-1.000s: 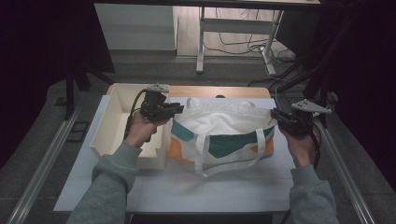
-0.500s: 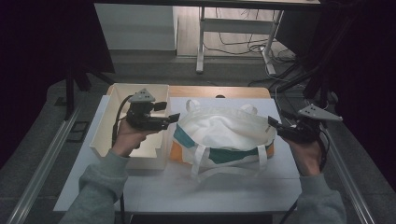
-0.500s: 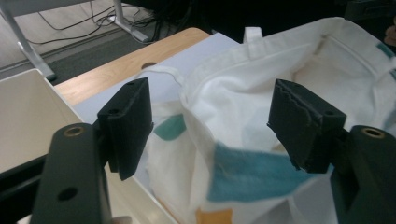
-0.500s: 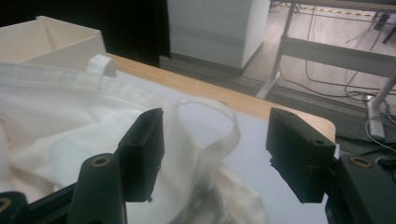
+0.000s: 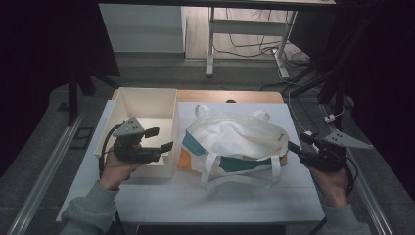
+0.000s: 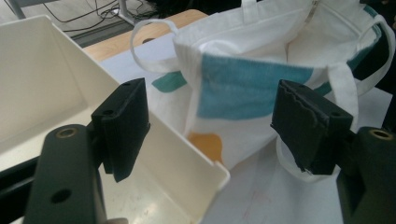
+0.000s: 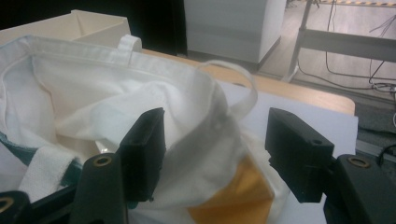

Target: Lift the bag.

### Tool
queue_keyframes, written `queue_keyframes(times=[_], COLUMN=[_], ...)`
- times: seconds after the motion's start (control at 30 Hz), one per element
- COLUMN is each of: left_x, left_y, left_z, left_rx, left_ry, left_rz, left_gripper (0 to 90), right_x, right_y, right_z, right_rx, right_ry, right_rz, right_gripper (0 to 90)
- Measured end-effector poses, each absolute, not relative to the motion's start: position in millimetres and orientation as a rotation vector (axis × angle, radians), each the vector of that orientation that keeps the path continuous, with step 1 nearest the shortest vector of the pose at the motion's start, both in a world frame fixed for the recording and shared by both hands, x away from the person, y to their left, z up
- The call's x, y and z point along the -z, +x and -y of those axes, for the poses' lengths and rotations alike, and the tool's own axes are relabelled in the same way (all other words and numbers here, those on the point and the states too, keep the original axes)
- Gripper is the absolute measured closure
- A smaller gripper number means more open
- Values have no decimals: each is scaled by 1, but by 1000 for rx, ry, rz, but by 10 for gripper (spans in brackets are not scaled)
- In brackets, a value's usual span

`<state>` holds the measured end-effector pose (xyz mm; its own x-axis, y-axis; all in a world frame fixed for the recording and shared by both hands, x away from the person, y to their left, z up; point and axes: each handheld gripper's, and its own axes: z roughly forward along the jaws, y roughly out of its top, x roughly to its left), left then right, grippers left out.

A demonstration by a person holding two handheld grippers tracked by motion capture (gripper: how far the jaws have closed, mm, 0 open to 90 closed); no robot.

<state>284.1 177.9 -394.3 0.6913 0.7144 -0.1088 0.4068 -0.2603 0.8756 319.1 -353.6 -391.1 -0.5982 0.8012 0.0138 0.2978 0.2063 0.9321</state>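
While slumped, soft canvas tote bag (image 5: 235,142) flanks rigid cream plastic bin (image 5: 147,105).

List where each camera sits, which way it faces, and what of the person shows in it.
High view: fixed above the person's side, looking forward and down on the table; both forearms, the left gripper and the right gripper enter from the bottom.
Left gripper view: rides the left gripper, looking between its open fingers at the tote bag and the cream bin.
Right gripper view: rides the right gripper, looking between its open fingers into the bag's mouth.
Shared: all three show the tote bag and the cream bin.
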Motion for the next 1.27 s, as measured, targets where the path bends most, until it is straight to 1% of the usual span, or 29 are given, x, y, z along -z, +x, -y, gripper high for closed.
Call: queue_keyframes(times=[0.17,0.37,0.57,0.73,0.9,1.27], left_x=[405,426,443,455,464,469], left_y=[270,263,261,264,266,268], left_z=[-183,-185,-186,-184,-181,-181], left_rx=[-390,-362,-349,-342,-317,-311], left_ry=[1899,1941,1966,1988,2004,2008], left_rz=[-877,-899,-930,-960,-970,-992], left_gripper=[265,258,255,255,255,255], right_x=[397,401,417,437,450,458], right_y=[309,293,283,286,295,299], right_z=[361,375,383,374,360,352], right_rx=[-1394,-1431,-1336,-1264,-1224,-1186], right_ry=[1023,1037,1064,1058,1029,1006], right_rz=[-2001,-1977,-2017,-2090,-2141,-2173], right_gripper=[381,389,388,390,395,395])
